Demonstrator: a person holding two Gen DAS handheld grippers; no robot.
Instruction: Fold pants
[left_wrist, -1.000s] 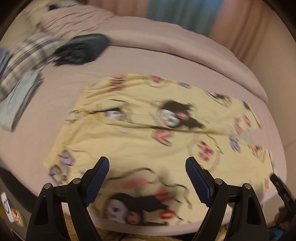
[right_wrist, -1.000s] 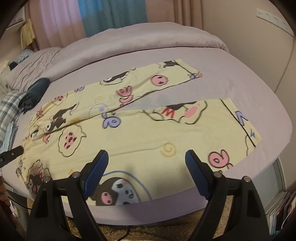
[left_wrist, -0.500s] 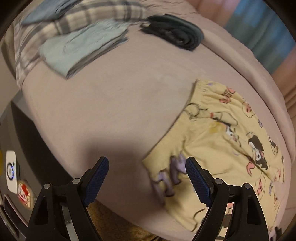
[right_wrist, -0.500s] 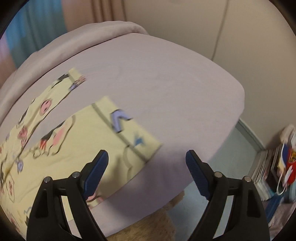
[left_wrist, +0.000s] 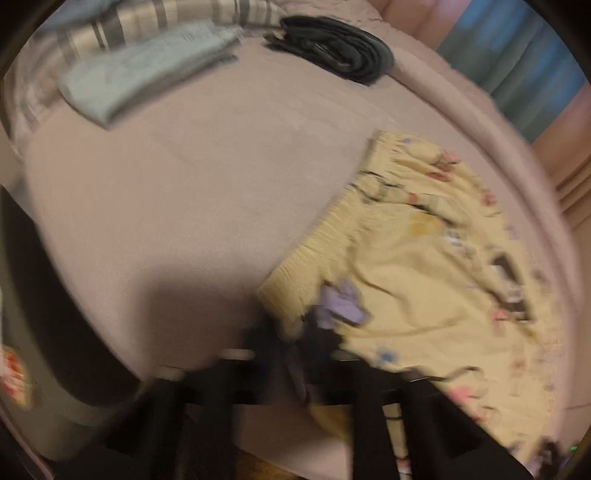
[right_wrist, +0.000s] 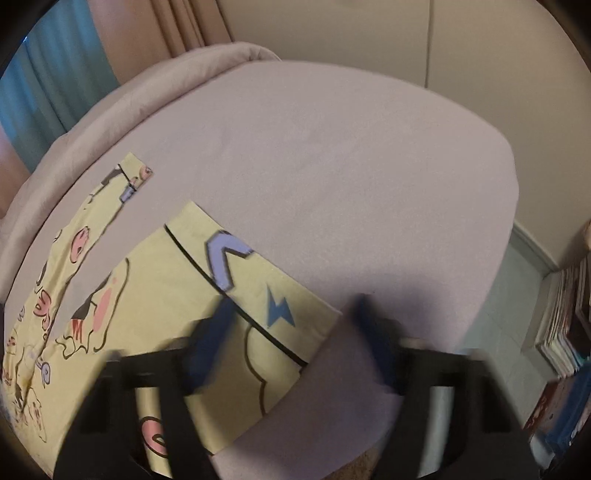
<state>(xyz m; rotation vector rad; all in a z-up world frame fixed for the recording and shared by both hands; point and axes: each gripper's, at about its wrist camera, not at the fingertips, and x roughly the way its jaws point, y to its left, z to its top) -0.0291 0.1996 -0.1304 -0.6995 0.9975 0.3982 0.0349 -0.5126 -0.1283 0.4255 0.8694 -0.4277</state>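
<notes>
Mauve bedding (right_wrist: 332, 166) is covering the bed, and the yellow cartoon-print pants (left_wrist: 424, 277) are lying flat across it. Left gripper (left_wrist: 295, 343), blurred, is sitting with its jaws drawn together on the near corner of the waistband (left_wrist: 314, 251). Right gripper (right_wrist: 291, 339) is closing, its blue pads (right_wrist: 210, 339) straddling the near leg cuff (right_wrist: 280, 295) without yet pressing it. Folded grey cloth (left_wrist: 147, 70) and a dark garment (left_wrist: 332, 48) are resting well apart from the pants.
</notes>
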